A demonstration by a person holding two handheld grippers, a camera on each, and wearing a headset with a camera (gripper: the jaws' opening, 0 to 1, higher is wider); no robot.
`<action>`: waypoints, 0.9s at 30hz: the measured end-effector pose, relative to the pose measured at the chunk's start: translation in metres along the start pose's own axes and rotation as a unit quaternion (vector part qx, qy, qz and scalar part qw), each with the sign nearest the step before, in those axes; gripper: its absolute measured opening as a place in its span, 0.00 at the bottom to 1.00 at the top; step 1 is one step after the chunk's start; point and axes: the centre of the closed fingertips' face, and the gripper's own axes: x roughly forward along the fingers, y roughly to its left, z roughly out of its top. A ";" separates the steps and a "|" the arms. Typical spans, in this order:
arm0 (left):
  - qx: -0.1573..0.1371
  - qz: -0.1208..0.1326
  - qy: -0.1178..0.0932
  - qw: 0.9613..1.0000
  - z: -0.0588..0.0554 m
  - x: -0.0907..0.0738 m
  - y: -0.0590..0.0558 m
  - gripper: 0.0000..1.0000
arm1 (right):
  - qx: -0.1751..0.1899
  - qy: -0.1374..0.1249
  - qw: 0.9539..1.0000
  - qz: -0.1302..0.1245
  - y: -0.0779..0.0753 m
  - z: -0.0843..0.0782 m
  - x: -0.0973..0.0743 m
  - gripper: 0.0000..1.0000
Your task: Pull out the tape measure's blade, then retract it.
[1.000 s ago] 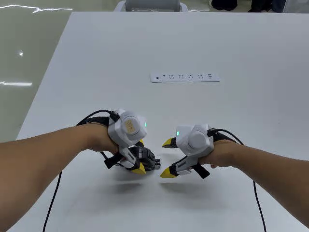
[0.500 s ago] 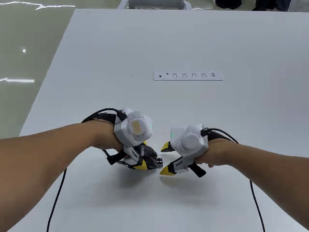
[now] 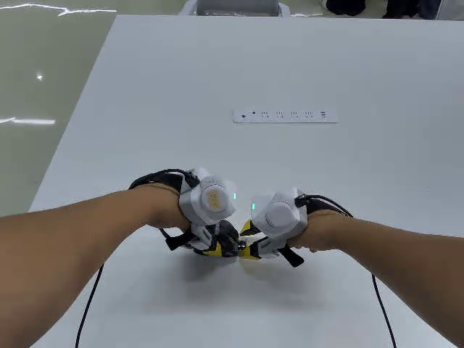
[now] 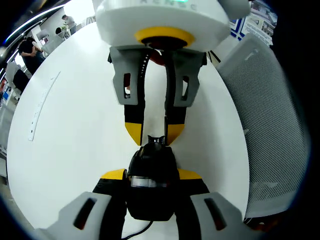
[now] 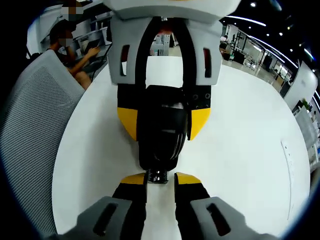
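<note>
Left gripper (image 4: 152,174) is clamped on the black tape measure (image 4: 151,192). The case sits between its yellow-tipped jaws, low centre in the left gripper view, with the blade mouth pointing away from the camera.

Right gripper (image 5: 160,179) faces it head-on. Its jaws are nearly together and pinch the metal blade hook (image 5: 158,175) at the case mouth. The hook sits right against the case, with no blade length visible between them.

In the right gripper view the tape measure hangs at centre frame, held from above by the left gripper's jaws, with the hook dropping between the right gripper's tips at the bottom.

In the head view both grippers meet tip to tip at lower centre, just above the white desk (image 3: 290,65). A forearm comes in from each lower corner, and black cables (image 3: 90,304) trail off both hands. I can't tell whether the case touches the desk.

A white power strip (image 3: 285,115) lies flat at centre frame, well apart from the grippers. A grey mesh chair back (image 4: 270,125) is at the right of the left gripper view.
</note>
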 end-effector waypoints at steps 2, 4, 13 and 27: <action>-0.002 0.001 -0.001 1.000 0.000 0.000 0.000 0.32 | -0.002 0.006 1.000 0.004 0.002 -0.001 0.002 0.20; -0.003 0.002 -0.003 1.000 0.000 0.000 0.000 0.32 | -0.007 0.010 1.000 0.004 0.001 0.000 0.002 0.20; -0.004 0.004 -0.005 1.000 0.000 -0.001 0.000 0.32 | 0.015 0.024 1.000 0.013 0.004 0.000 0.004 0.14; -0.009 0.004 0.004 1.000 -0.001 0.000 0.001 0.32 | 0.016 0.024 0.999 0.016 0.002 -0.003 0.003 0.13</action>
